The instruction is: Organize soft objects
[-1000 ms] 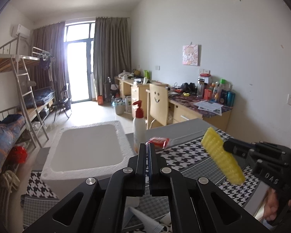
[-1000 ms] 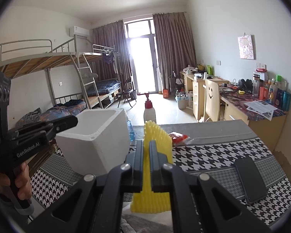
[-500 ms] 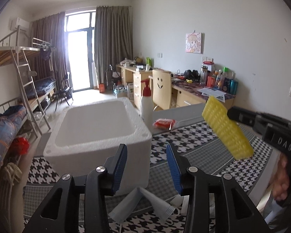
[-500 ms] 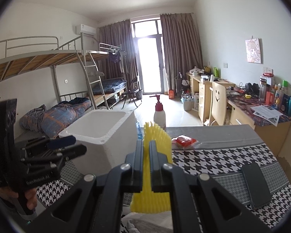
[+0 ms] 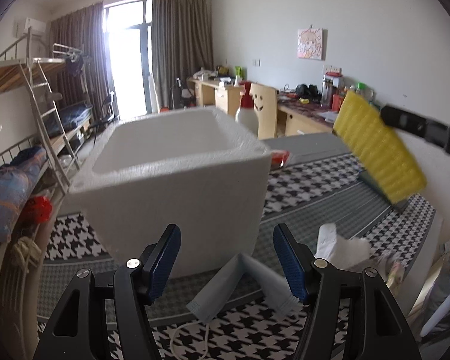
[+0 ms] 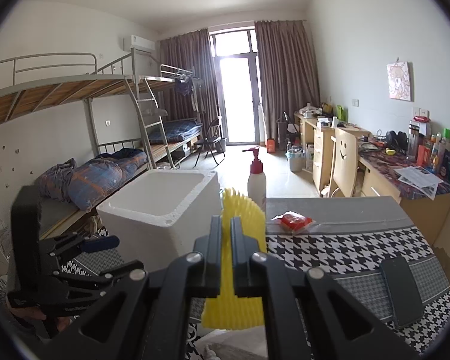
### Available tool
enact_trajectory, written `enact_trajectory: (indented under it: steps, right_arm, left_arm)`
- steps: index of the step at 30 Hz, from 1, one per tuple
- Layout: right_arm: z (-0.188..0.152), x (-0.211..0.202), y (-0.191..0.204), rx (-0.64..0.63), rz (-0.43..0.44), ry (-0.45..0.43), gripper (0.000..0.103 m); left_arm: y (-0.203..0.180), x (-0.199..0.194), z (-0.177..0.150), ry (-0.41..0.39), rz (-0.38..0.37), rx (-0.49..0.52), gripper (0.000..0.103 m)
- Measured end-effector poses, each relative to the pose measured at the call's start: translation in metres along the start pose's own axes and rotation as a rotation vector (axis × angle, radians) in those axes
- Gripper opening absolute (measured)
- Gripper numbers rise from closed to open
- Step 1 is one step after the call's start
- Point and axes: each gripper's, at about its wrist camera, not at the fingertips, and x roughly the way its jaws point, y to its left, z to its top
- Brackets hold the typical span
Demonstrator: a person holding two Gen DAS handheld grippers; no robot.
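The left claw [image 5: 226,258], its jaws just opening with nothing gripped, is hanging over a mask [image 5: 225,288] by the foam box [image 5: 177,174], while the right claw [image 6: 226,255] is pinching a yellow sponge [image 6: 240,270].

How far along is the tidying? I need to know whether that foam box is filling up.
Barely begun, it seems. The white foam box shows nothing in the part of its inside that is visible. In hand: the right gripper is shut on the yellow sponge, not yet over the box. The left gripper, whose jaws have just been opening, holds nothing and points at the blue face mask. Crumpled tissue also remains on the table.
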Motion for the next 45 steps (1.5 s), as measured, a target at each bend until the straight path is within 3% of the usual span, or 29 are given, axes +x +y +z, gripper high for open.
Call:
enact_trajectory:
  steps: [16, 22, 31, 38, 45]
  right_arm:
    - [0.003, 0.005, 0.006, -0.014, 0.005, 0.004, 0.007]
    - [0.006, 0.009, 0.010, -0.025, 0.010, 0.007, 0.007]
    - [0.012, 0.014, 0.016, -0.040, 0.025, 0.010, 0.007]
    - [0.017, 0.020, 0.023, -0.055, 0.036, 0.016, 0.007]
    - [0.019, 0.023, 0.024, -0.058, 0.041, 0.022, 0.007]
  left_arm:
    - [0.011, 0.047, -0.037, 0.175, -0.026, -0.007, 0.066]
    - [0.016, 0.061, -0.043, 0.207, -0.031, -0.022, 0.065]
    - [0.004, 0.078, -0.047, 0.241, -0.053, -0.008, 0.051]
    - [0.000, 0.084, -0.050, 0.252, -0.059, -0.012, 0.020]
    - [0.005, 0.072, -0.051, 0.225, -0.084, -0.006, 0.010]
